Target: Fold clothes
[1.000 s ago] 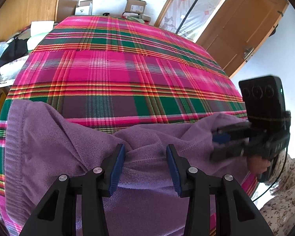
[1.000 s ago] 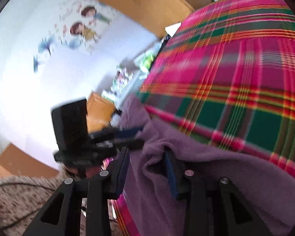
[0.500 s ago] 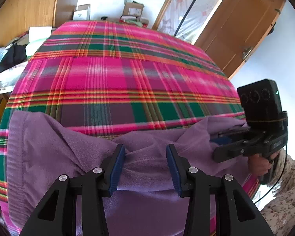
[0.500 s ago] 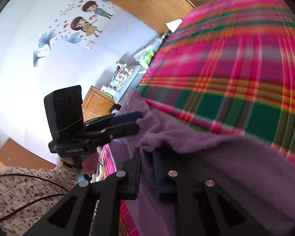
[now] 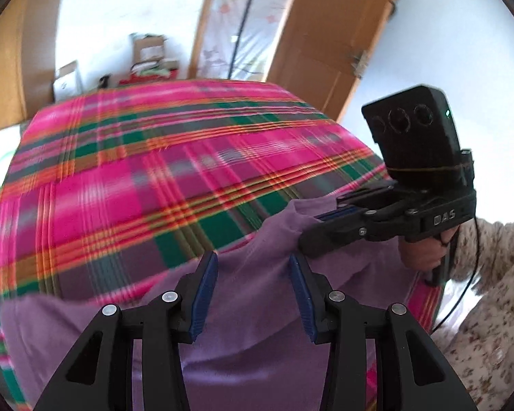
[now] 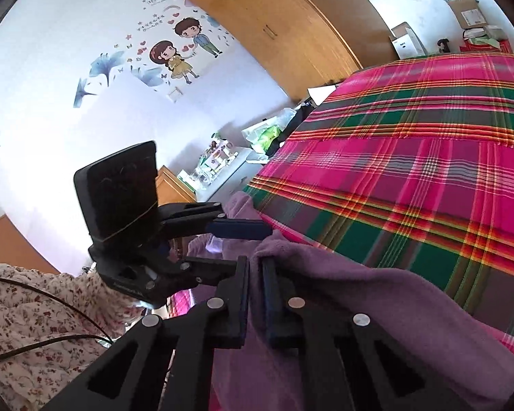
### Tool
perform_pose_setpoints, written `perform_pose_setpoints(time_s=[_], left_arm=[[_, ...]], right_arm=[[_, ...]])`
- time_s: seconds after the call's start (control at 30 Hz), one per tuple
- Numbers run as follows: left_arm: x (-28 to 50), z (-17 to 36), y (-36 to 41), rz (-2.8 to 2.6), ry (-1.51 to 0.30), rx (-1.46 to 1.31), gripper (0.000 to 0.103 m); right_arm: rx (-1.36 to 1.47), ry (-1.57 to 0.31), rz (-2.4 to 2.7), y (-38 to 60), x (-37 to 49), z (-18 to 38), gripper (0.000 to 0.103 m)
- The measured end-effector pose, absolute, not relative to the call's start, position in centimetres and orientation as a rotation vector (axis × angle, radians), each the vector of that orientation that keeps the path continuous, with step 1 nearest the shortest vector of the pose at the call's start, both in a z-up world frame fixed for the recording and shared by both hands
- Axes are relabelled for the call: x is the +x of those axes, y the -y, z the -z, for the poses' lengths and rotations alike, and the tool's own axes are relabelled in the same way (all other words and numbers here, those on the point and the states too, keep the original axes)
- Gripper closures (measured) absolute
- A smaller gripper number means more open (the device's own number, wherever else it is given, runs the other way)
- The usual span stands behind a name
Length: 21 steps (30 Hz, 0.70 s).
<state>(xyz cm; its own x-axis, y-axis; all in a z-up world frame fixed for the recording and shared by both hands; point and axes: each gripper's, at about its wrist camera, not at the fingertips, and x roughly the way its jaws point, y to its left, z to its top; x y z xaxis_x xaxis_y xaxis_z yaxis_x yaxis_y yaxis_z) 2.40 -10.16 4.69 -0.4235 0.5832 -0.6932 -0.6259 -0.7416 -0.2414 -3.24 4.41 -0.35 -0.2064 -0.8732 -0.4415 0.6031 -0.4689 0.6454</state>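
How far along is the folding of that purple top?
Barely started: nothing looks folded; the purple top lies bunched on the plaid bedspread. In hand: right tongs have just closed on its edge; left tongs stand open over it. Every fold is left.

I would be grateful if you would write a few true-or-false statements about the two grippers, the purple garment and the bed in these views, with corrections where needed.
1. The right gripper is clamped on a fold of the purple garment. True.
2. The left gripper has its jaws pressed together. False: its pads stand apart, with purple fabric lying between them and unpinched.
3. The garment lies on a plaid bedspread of pink, green and orange. True.
4. The garment is spread across the far end of the bed. False: it sits at the near edge, by the grippers.
5. The person wears a plain black sleeve. False: the sleeve has a floral print.
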Motion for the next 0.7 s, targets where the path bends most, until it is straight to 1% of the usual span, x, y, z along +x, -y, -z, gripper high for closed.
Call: perform_pose_setpoints(time_s=[0.3, 0.33, 0.57, 0.7], left_arm=[[0.4, -4.8, 9.9, -2.076, -0.070, -1.016, 0.057], [0.2, -4.8, 9.9, -2.061, -0.068, -1.018, 0.057], [-1.2, -4.8, 9.7, -1.966, -0.028, -1.009, 0.057], [-1.1, -4.6, 8.8, -1.936, -0.096, -1.022, 0.057]], right_arm=[[1.002, 0.497, 1.826, -5.9, -4.1, 1.2, 0.098], [1.003, 0.516, 1.824, -6.2, -4.1, 1.3, 0.100], [1.002, 0.601, 1.845, -7.6, -4.3, 1.6, 0.100], [1.004, 0.628, 1.832, -7.7, -4.3, 2.0, 0.100]])
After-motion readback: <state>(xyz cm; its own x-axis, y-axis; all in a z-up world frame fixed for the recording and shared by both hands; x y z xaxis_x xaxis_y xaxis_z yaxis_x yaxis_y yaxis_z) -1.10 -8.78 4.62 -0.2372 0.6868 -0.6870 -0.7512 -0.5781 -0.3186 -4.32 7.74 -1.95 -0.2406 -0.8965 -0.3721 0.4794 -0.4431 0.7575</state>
